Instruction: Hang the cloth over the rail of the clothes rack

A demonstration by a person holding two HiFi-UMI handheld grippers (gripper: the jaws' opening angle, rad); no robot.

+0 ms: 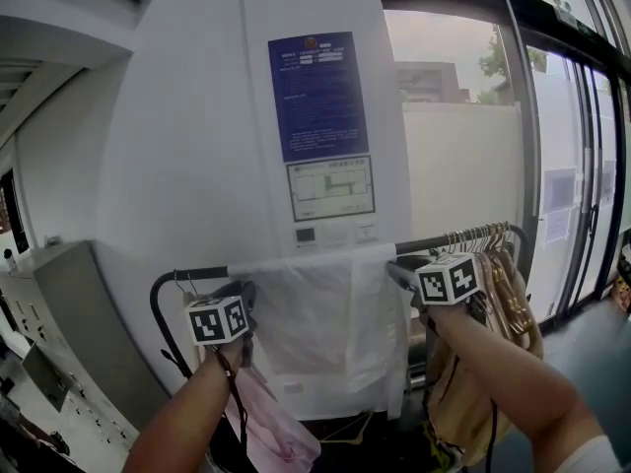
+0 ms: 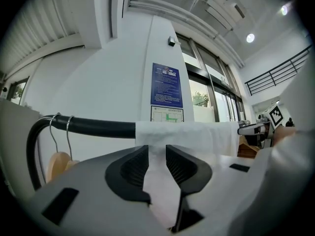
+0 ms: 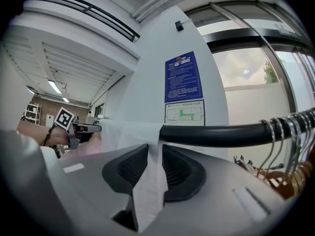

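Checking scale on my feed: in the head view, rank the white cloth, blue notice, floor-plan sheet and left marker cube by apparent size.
White cloth
Blue notice
Floor-plan sheet
Left marker cube, smallest despite being nearest the camera

The cloth (image 1: 330, 313) is white and faintly see-through, and the rail (image 1: 197, 273) is black. The left gripper (image 2: 156, 161) and right gripper (image 3: 154, 163) have grey bodies and black ribbed jaws. Their marker cubes (image 1: 450, 279) bear black-and-white squares. On the white wall (image 1: 177, 146), a blue poster (image 1: 317, 95) carries white print above a white plan (image 1: 331, 187) marked green. The hangers (image 1: 498, 254) are tan wood, and a garment (image 1: 276, 432) is pink.
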